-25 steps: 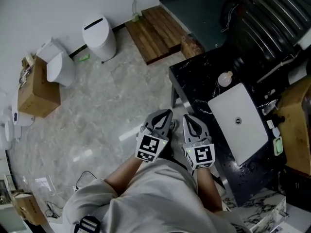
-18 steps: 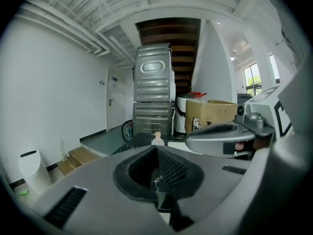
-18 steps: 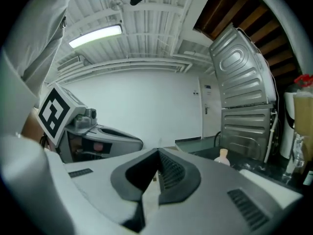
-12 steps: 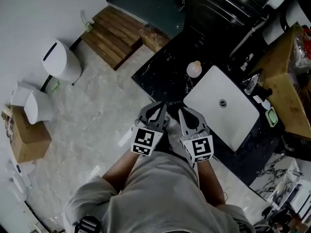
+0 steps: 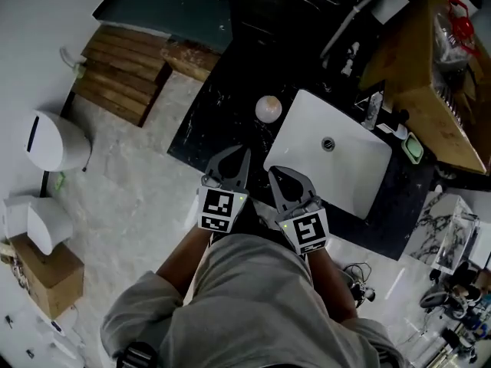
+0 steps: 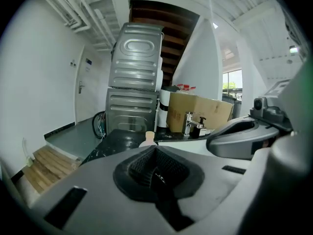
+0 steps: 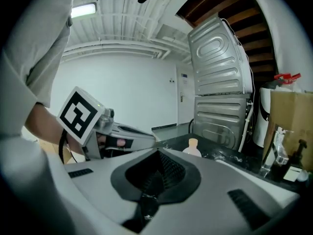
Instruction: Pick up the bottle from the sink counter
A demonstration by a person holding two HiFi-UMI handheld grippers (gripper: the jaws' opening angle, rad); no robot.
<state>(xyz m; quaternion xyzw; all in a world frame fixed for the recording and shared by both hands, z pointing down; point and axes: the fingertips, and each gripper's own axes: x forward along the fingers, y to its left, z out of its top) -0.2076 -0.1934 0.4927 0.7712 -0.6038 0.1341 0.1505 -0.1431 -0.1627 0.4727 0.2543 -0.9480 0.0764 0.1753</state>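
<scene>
left gripper [image 5: 238,158], right gripper [image 5: 275,176] both clenched, gripping nothing, hovering at sink counter [image 5: 203,125] edge. bottle [image 5: 268,108] standing ahead beside basin [image 5: 307,176]. reaching in without opening risking knocking bottle over.

One bottle [image 5: 268,108], one sink [image 5: 305,142], two hand-held grippers [image 5: 242,156] [image 5: 275,175].

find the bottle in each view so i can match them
Head view: bottle upper centre, on the black counter left of the white sink.
Left gripper view: bottle at centre, only its top showing.
Right gripper view: bottle just right of centre.
Shared landmark: the cardboard box.
</scene>
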